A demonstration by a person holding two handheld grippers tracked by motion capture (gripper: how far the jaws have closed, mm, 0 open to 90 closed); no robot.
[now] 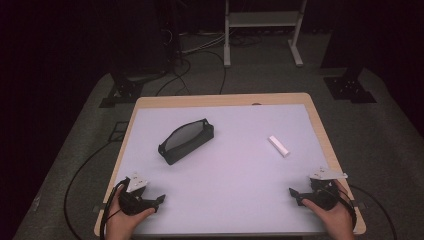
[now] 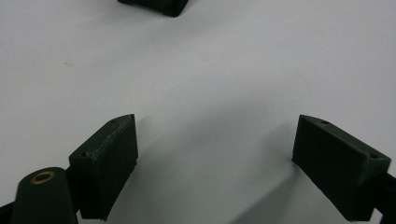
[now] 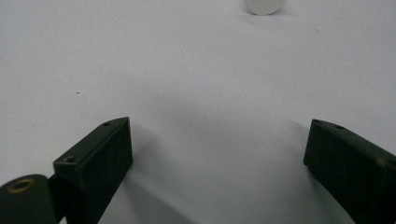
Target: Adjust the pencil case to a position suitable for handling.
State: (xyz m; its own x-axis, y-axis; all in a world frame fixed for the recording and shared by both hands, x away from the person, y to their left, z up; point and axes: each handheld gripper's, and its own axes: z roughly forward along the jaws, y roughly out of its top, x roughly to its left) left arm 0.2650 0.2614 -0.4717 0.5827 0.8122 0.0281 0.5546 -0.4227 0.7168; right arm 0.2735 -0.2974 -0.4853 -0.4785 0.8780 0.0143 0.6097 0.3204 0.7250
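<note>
Both grippers rest at the near edge, jaws apart and empty: left gripper (image 1: 161, 199) near left, right gripper (image 1: 292, 192) near right. The pouch (image 1: 186, 141) lies left of centre, the white stick (image 1: 278, 145) far right (small, smooth). It may skid or roll if nudged off-centre; the limp pouch could slump shut.

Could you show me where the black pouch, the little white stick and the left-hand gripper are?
black pouch (image 1: 186, 141): high view, on its mesh-like upper face.
white stick (image 1: 278, 146): high view, middle of its length.
left gripper (image 1: 161, 200): high view, midway between its jaw tips, which stand open.
</note>
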